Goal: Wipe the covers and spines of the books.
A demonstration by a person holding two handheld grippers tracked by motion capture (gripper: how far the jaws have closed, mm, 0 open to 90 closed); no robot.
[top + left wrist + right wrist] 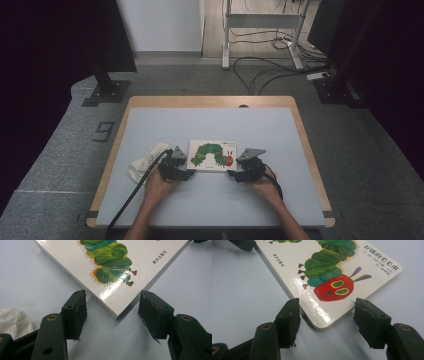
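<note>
A white board book (pixel 212 155) with a green caterpillar on its cover lies flat on the table, slightly left of middle. My left gripper (pixel 189 172) is at the book's near left corner. In the left gripper view that corner of the book (pixel 107 262) sits wedged between the jaws, and the left gripper (pixel 112 307) has both pads against the book's edges. My right gripper (pixel 234 173) is at the near right corner. There the book (pixel 329 272), red caterpillar head showing, has its rounded corner pinched in the right gripper (pixel 327 315).
A crumpled white cloth (pixel 147 160) lies just left of the left gripper, seen too as the cloth (pixel 12 320) at the lower left. The pale table top (pixel 210 125) has wooden edges. Black stands and cables occupy the floor beyond.
</note>
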